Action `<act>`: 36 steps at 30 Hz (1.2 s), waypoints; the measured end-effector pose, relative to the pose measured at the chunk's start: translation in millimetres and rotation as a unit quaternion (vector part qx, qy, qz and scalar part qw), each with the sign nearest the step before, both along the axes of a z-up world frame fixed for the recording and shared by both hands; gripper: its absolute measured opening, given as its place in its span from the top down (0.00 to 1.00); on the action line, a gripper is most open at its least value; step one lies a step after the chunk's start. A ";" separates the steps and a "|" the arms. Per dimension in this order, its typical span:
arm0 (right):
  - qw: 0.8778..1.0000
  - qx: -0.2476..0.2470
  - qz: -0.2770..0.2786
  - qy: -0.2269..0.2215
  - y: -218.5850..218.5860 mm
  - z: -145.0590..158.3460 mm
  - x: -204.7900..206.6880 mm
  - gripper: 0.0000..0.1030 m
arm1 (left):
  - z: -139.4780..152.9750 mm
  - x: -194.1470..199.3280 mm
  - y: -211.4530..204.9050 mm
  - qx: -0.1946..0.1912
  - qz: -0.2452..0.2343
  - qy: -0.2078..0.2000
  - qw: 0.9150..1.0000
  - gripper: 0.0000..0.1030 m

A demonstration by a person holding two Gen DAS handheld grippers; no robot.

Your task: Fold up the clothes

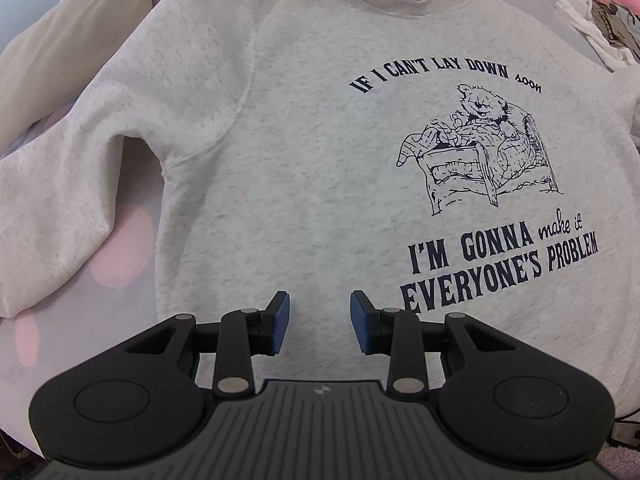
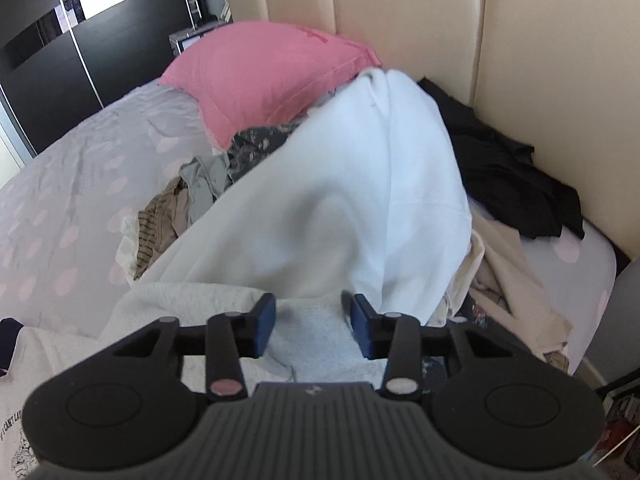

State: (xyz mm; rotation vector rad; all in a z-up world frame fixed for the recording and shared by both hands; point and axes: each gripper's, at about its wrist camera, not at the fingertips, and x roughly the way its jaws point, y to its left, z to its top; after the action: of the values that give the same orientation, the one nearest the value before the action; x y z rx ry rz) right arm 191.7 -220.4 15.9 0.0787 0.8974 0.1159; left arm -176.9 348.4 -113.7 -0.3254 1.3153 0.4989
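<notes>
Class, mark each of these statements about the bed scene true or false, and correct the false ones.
1. The sweatshirt lies print side up. True.
2. The left gripper clamps the sweatshirt's collar. False: its jaws stand apart over the lower front, holding nothing.
3. The pillow is blue. False: it is pink.
4. A black garment lies by the headboard. True.
5. The right gripper is pinched shut. False: its jaws stand apart, with pale cloth in the gap.
</notes>
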 end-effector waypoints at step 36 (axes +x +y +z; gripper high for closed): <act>0.987 -0.093 -0.046 -0.119 -3.9 44.6 -36.1 0.67 | 57.8 -70.2 65.1 0.032 0.091 -0.092 0.991 0.70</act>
State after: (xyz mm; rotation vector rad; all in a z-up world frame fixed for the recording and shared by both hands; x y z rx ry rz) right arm 155.5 -224.3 60.4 -0.0673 0.6610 -0.0452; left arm -247.1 413.6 -55.9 -0.4297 1.0935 0.6475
